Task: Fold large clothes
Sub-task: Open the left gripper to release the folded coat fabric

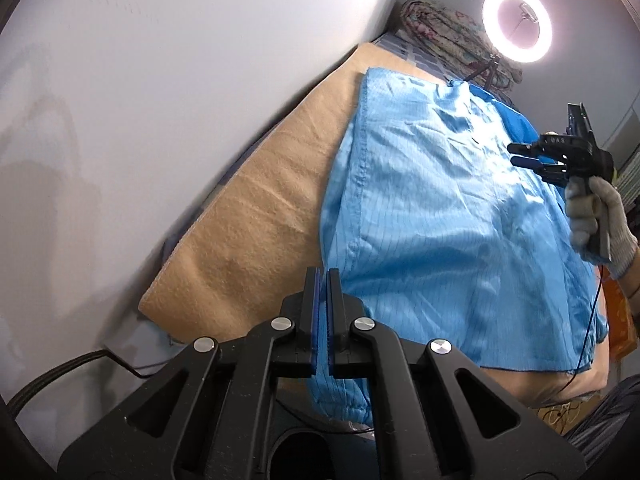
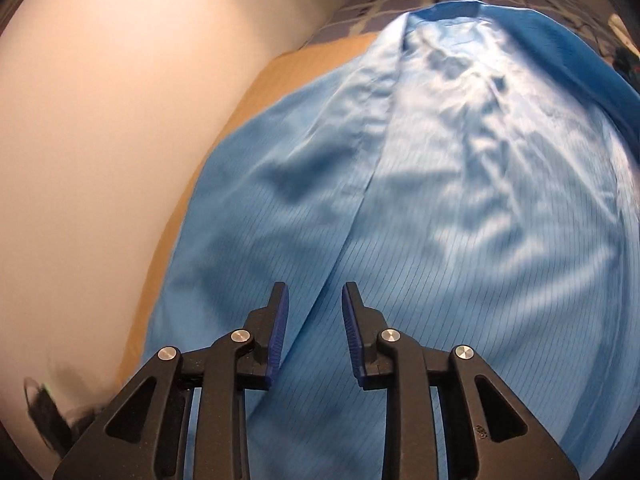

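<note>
A large light-blue striped garment [image 1: 440, 216] lies spread on a tan blanket [image 1: 256, 216]; it fills the right wrist view [image 2: 440, 200]. My left gripper [image 1: 323, 276] is shut and empty, at the garment's near left edge. My right gripper [image 2: 315, 292] is open and empty, held just above the cloth. In the left wrist view the right gripper [image 1: 514, 154] hovers over the garment's right side, held by a gloved hand [image 1: 600, 224].
A white wall [image 1: 160, 100] runs along the left of the bed. A folded patterned quilt [image 1: 448, 36] and a lit ring light [image 1: 517, 23] stand at the far end. A black cable [image 1: 60, 376] lies at lower left.
</note>
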A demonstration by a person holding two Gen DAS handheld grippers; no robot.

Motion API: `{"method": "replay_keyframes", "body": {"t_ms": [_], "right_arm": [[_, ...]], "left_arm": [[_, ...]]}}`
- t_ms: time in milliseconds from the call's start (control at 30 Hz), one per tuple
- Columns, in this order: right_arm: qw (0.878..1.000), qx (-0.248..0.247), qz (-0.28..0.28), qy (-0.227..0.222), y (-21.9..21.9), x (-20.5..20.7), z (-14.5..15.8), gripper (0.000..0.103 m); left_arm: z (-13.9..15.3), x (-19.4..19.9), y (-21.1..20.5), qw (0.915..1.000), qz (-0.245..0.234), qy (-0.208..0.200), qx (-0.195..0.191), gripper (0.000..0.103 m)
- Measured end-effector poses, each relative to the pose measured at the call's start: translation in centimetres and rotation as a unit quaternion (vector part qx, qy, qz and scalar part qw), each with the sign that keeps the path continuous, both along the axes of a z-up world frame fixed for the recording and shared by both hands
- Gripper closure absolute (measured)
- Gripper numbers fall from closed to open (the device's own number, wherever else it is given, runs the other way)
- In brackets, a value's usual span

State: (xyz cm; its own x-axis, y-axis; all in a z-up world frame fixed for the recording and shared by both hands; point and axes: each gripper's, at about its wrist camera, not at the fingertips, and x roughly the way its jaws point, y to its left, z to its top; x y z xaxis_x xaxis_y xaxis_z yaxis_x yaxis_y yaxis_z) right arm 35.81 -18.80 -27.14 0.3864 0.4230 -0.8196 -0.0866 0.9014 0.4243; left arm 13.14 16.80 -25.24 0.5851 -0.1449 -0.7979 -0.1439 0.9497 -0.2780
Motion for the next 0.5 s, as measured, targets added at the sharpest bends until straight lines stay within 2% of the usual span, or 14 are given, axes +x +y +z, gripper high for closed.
{"method": "replay_keyframes", "body": {"t_ms": [200, 367, 500], "right_arm": [[0.999, 0.022, -0.037, 0.017, -0.9, 4.4, -2.5, 0.073], [0.995, 0.057, -0.079, 0.036, -1.2, 7.3, -5.1, 0.072], [0.991, 0.094, -0.094, 0.027, -1.0, 7.8, -5.9, 0.072]], "left_arm": [[-0.6, 0.3, 0.3, 0.9988, 0.003, 0.011, -0.047, 0.103], [-0.6, 0.1, 0.2, 0.9983, 0.002, 0.013, -0.058, 0.103], [-0.7, 0.2, 0.0, 0.9983, 0.002, 0.015, -0.057, 0.103]]}}
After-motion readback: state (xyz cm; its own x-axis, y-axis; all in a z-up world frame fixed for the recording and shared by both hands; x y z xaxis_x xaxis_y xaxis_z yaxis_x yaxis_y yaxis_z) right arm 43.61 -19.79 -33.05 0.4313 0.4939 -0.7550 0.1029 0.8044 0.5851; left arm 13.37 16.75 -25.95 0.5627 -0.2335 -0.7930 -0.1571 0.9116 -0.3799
